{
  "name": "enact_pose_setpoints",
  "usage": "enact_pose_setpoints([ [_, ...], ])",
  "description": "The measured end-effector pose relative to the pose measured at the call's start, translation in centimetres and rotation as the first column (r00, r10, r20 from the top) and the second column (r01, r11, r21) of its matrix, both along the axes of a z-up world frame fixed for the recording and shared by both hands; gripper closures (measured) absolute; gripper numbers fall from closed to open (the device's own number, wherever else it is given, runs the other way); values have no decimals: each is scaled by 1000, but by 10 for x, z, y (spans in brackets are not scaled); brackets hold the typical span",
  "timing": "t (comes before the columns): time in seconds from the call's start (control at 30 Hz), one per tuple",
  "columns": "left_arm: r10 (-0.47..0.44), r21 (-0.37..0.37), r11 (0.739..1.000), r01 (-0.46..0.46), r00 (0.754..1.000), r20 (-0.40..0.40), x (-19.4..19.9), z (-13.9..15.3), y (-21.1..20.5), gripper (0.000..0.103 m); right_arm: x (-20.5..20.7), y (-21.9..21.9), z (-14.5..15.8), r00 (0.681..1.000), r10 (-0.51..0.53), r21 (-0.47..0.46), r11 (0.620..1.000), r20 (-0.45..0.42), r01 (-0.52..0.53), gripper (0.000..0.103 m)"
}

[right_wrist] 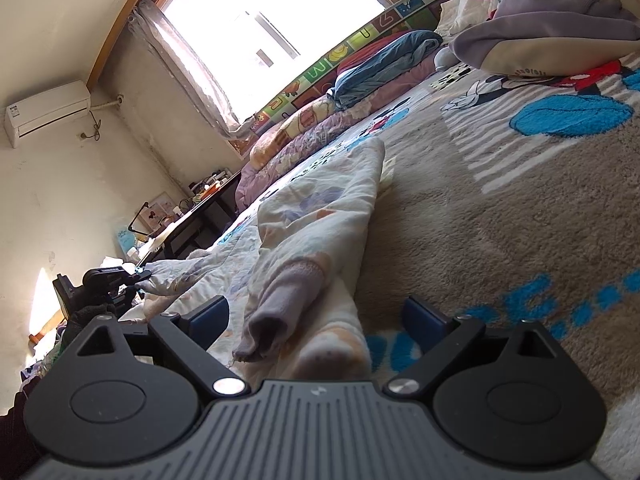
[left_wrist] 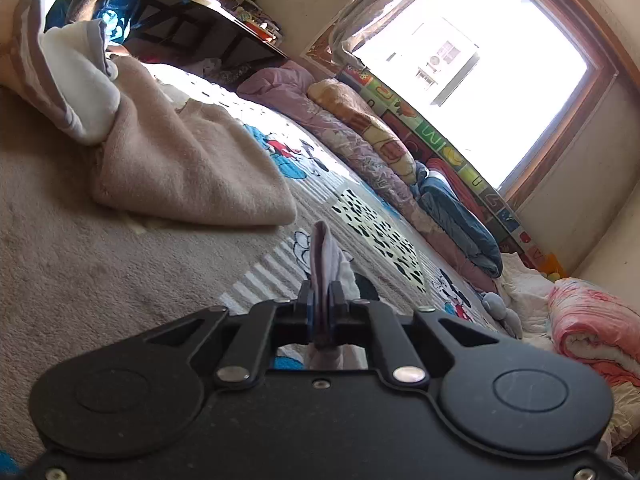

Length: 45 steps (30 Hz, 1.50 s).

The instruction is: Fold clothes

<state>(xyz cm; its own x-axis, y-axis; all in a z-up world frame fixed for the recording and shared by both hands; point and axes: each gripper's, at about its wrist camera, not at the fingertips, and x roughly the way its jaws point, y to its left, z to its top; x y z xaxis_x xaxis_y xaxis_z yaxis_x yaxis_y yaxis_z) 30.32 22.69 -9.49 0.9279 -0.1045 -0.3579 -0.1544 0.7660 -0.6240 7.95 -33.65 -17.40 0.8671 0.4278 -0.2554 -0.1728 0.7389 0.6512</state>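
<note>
Left gripper (left_wrist: 323, 300): lower centre of the left wrist view; fingers pressed together on a fold of pale lilac cloth (left_wrist: 326, 252), which stands up between the pads. The rest of that cloth is hidden behind the gripper body.

Right gripper (right_wrist: 316, 316): lower centre of the right wrist view; fingers spread wide, gripping nothing. Between them lies a grey-lilac cuff (right_wrist: 280, 304) of the printed garment (right_wrist: 320, 208).

Printed garment: white with faint floral marks, stretched from lower centre toward mid-frame on the carpet (right_wrist: 500, 220). Its far left corner is pinched by the other gripper, seen small at left in the right wrist view (right_wrist: 138, 276). Its outline is hard to make out; whether it is a top or trousers cannot be told.

Carpet: beige pile with cartoon mouse figures, blue patches and stripes.

Beige blanket (left_wrist: 192, 160): folded heap, upper left of the left wrist view, partly covered by a white and brown striped cloth (left_wrist: 72, 80).

Rolled quilts (left_wrist: 360, 132): row along the far edge below the window (left_wrist: 480, 60); a blue one (left_wrist: 460, 216) and a pink one (left_wrist: 592, 328), the latter cut off at right.

Grey sweater (right_wrist: 548, 28): upper right of the right wrist view, cut off at the frame edge.

Dark table (left_wrist: 200, 20): upper left, its cluttered top too small to read.

Air conditioner (right_wrist: 48, 112): on the wall, left.
</note>
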Motion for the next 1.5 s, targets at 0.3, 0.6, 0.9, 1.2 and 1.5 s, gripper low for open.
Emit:
enact_pose_setpoints([
  [0.3, 79, 48, 996, -72, 984, -159, 7, -24, 12, 102, 0, -1, 0, 1000, 7, 11, 1000, 5, -7, 8],
  [0.6, 125, 113, 988, -101, 963, -239, 9, -32, 11, 90, 0, -2, 0, 1000, 12, 16, 1000, 8, -12, 8],
  [0.9, -75, 222, 970, 96, 992, -99, -9, 6, -60, 71, -1, -1, 1, 1000, 12, 16, 1000, 5, -12, 8],
  [1.2, -147, 352, 904, 241, 950, -274, 9, -13, -116, 63, -18, 0, 19, 997, -72, 26, 997, -36, 73, 10],
  [1.5, -133, 258, 950, 175, 976, -174, -48, 17, -107, 58, -33, 4, 45, 978, -203, -10, 979, -39, 202, 32],
])
